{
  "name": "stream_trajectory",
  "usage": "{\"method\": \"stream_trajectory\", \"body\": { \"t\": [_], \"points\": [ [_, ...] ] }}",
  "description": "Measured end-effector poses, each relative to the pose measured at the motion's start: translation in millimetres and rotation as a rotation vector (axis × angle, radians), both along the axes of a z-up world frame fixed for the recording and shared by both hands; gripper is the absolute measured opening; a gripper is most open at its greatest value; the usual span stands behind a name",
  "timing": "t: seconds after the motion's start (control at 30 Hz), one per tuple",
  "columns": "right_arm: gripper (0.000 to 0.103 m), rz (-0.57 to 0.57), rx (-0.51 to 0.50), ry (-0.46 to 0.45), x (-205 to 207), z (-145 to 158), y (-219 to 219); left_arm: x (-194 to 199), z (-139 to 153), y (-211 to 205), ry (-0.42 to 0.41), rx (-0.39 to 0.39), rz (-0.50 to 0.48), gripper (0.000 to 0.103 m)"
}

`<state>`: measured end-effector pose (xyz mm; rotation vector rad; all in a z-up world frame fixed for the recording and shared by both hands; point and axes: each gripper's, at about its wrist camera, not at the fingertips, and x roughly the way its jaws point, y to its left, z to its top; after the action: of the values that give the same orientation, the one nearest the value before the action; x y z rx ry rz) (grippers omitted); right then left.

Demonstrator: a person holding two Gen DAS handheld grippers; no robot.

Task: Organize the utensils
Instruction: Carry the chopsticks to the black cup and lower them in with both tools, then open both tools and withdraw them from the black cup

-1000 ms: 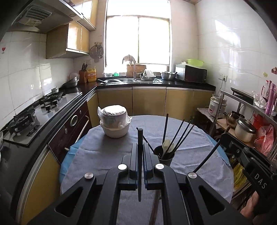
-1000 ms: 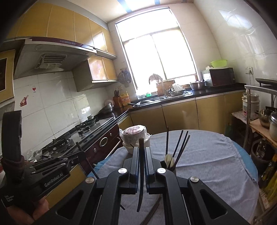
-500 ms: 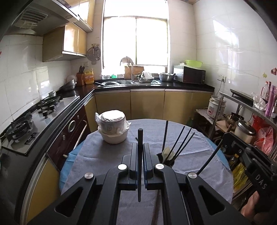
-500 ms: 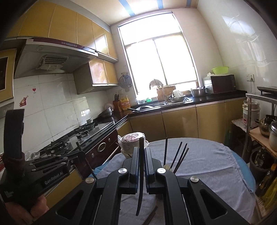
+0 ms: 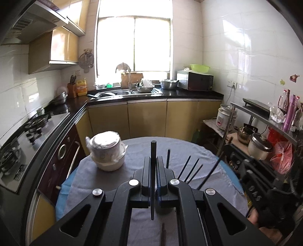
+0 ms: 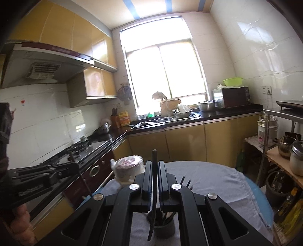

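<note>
Several chopsticks already stand in the cup (image 6: 163,226) near the desk's (image 5: 212,157) middle. Left tongs (image 5: 153,160) and right tongs (image 6: 155,164) each pinch one black chopstick, not yet dropped in.

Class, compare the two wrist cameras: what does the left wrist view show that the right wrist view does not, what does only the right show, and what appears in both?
Only the left wrist view shows a dark utensil lying flat on the cloth and the bottles on the metal rack.

Only the right wrist view shows the utensil cup's body, standing under the claw, and the ceiling's blue stripes.

Both show each claw shut on a black chopstick, the wrapped bowl, the sink and the microwave.
</note>
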<state>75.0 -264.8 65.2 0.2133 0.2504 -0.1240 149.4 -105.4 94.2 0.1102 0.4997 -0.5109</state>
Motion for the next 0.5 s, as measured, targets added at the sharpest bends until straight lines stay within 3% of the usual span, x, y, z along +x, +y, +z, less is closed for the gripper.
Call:
{"method": "stream_trajectory", "body": {
  "t": [0.27,0.5],
  "points": [
    [0.006,-0.058,0.026,0.008,44.4,-11.5,-21.5,37.9,-9.3,-32.3,0.032,-0.033,-0.017,0.005],
    [0.006,-0.044,0.042,0.090,65.1,-39.6,-29.7,64.2,-49.6,-50.5,0.102,-0.013,-0.021,0.005]
  ]
}}
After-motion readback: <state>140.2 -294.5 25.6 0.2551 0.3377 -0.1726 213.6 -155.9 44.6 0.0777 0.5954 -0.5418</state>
